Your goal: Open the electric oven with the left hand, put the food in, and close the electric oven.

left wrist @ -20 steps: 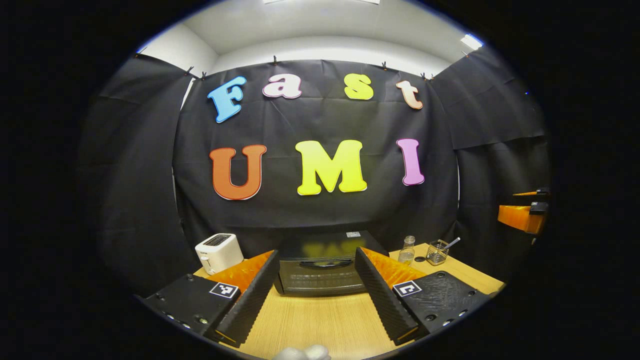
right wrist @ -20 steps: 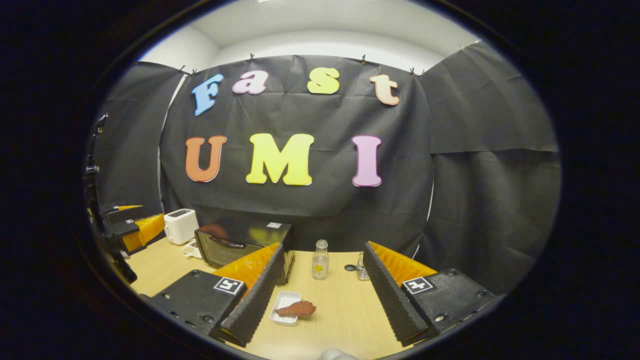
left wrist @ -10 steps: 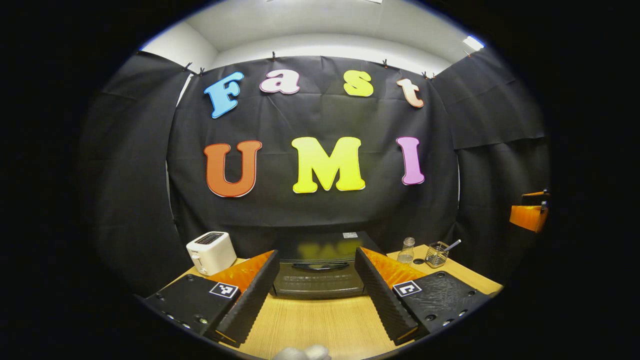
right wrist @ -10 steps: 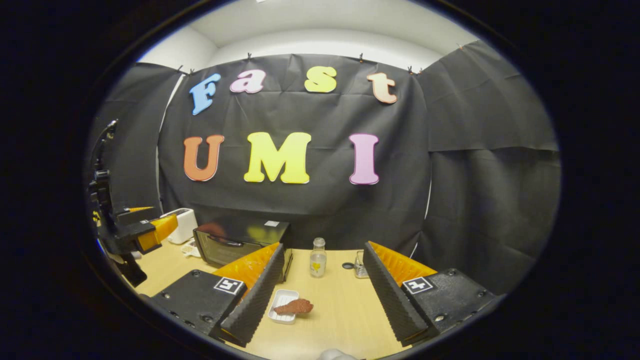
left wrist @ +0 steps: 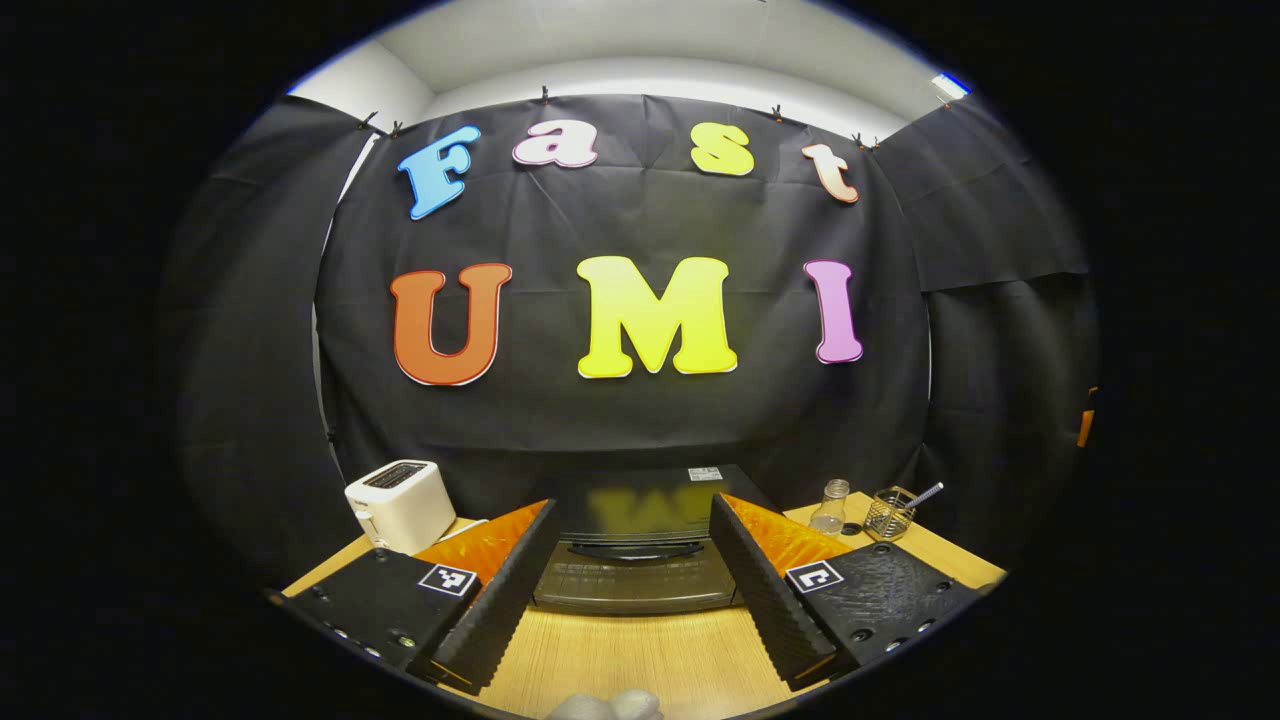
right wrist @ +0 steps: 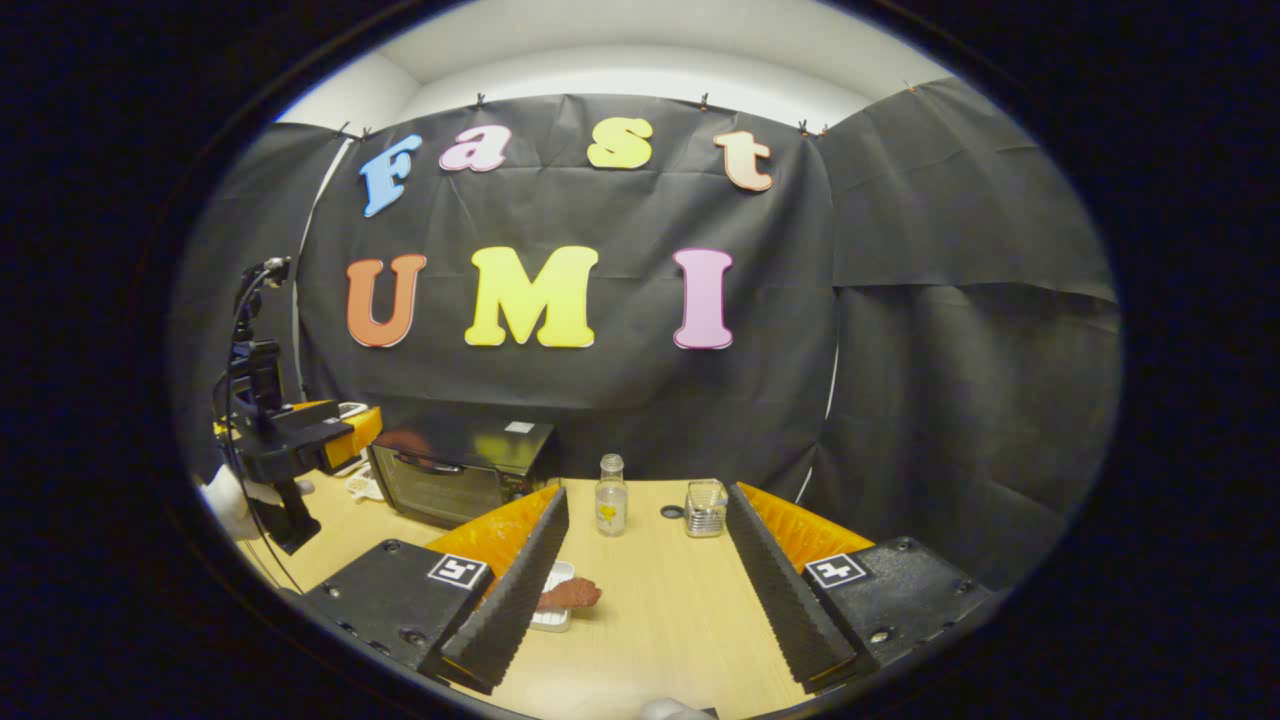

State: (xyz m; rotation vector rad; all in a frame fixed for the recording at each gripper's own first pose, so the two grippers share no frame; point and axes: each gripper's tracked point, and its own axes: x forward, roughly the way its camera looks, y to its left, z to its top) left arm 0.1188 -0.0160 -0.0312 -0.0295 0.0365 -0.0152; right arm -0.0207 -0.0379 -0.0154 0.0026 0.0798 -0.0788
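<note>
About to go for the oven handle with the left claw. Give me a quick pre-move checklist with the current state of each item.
1. Left claw open wide enough for the handle: ok.
2. Left claw lined up with the oven door handle, seen between its fingers: ok.
3. Electric oven door shut, ready to be pulled: ok.
4. Food waiting on its white tray on the table: ok.
5. Right claw open and empty: ok.
6. Glass bottle stands apart from the oven's door: ok.

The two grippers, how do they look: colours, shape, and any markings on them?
Each gripper, left gripper and right gripper, has two long black fingers with ribbed inner pads, orange outer sides and black base blocks with screws. Each block carries a small square black-and-white marker. In the right gripper view, the left gripper has a black cable.
</note>
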